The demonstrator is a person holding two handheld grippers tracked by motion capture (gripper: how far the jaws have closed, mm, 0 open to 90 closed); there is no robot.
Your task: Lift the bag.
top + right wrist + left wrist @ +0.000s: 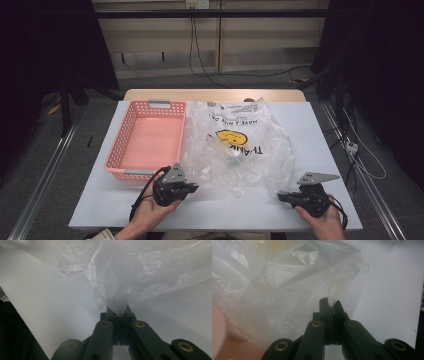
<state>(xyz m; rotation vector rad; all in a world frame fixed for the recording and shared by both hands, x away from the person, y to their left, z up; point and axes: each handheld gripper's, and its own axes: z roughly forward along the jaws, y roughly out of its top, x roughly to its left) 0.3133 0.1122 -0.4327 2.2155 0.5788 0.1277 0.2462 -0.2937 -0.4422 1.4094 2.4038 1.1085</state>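
Where it sprawls just right of the pink lattice basket [145, 137], the thin, crinkled clear plastic bag [240, 145] with a yellow smiley and black lettering lies on the white surface [310, 130]. The left claw [192, 187] and right claw [281, 195] each pinch its near edge, jaws clenched on film.

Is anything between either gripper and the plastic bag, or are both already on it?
Nothing visible stands in the way. The left gripper is shut on the plastic bag at its near left edge, beside the pink basket. The right gripper is shut on a gathered fold at the bag's near right edge.
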